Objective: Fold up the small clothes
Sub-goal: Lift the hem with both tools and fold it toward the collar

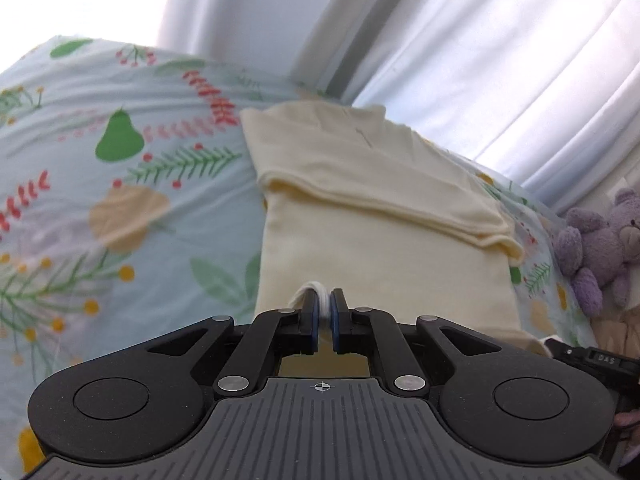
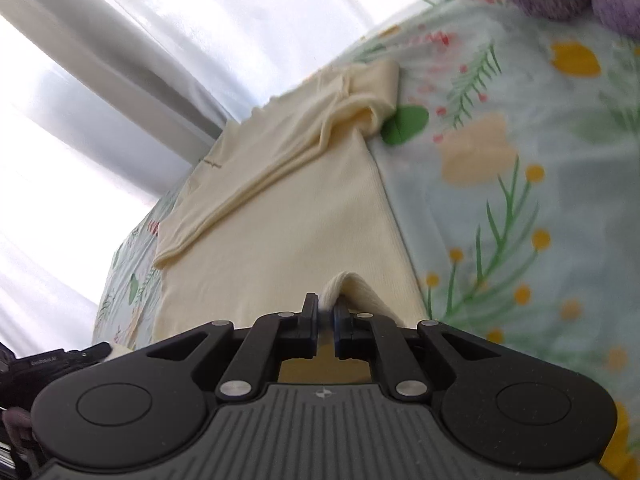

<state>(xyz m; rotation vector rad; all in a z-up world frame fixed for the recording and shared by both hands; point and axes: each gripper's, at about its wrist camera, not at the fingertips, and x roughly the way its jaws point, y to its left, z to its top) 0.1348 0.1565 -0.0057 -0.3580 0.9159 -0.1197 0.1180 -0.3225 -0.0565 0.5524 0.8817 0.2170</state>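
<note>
The cream shirt (image 1: 372, 216) lies flat on the bed (image 1: 100, 184), filling the centre of both views, its collar end toward the curtains (image 1: 500, 60) at the top of the frame. Its sleeves are already laid across the chest as a band running from left of centre down to the right in the left wrist view, so the body is a narrow rectangle ready for a lengthwise fold.

The left tool (image 1: 325, 308) is nearly closed on a small pinch of the hem, which bulges up between the pads at lower centre. The right tool (image 2: 327, 306) pinches the hem the same way, nearer the shirt's right edge. Gripping both near corners likely lets the hem be carried evenly up toward the collar without skewing.

A purple teddy (image 1: 600, 240) sits at the right edge, apart from the shirt.
</note>
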